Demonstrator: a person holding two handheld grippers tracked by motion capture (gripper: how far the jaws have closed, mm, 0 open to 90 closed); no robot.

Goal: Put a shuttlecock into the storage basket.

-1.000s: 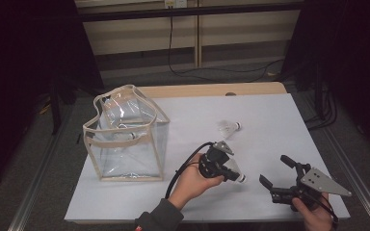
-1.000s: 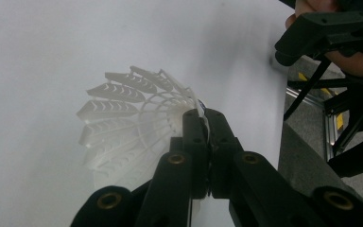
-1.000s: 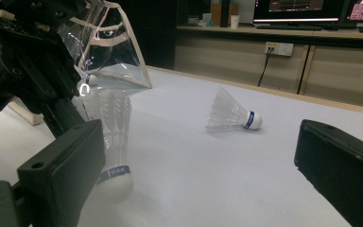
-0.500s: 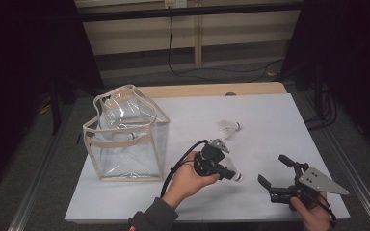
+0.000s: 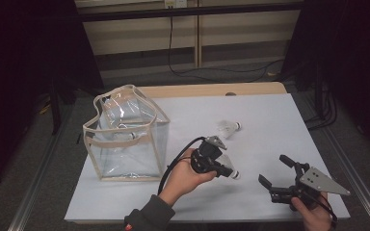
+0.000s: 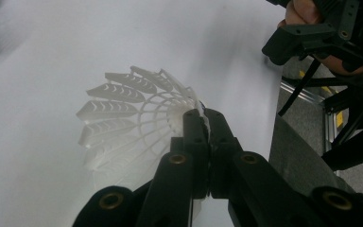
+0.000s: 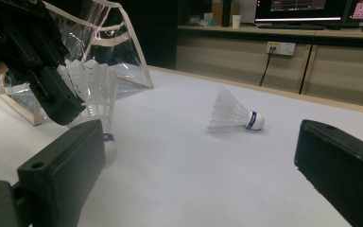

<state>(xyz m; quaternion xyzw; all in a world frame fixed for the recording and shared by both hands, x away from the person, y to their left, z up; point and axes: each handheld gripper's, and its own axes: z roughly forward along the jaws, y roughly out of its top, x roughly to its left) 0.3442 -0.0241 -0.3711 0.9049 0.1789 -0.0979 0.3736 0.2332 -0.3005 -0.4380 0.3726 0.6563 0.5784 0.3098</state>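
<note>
The left gripper (image 5: 225, 168) is clamped on the feather skirt of a white shuttlecock (image 6: 132, 118), holding it just above the white table (image 5: 270, 120), a short way to the right of the clear plastic bag (image 5: 125, 132) with beige trim. A second shuttlecock (image 5: 229, 128) lies on its side farther back on the table, well apart from both grippers. The right gripper (image 5: 275, 172) rests near the table's front right edge, its jaws spread wide with nothing between them.

- White plastic shuttlecock (image 6: 132, 118), skirt rim pinched, cork end down on the white table top.
- Second shuttlecock (image 7: 234, 115), blue-banded cork, lying on its side.
</note>
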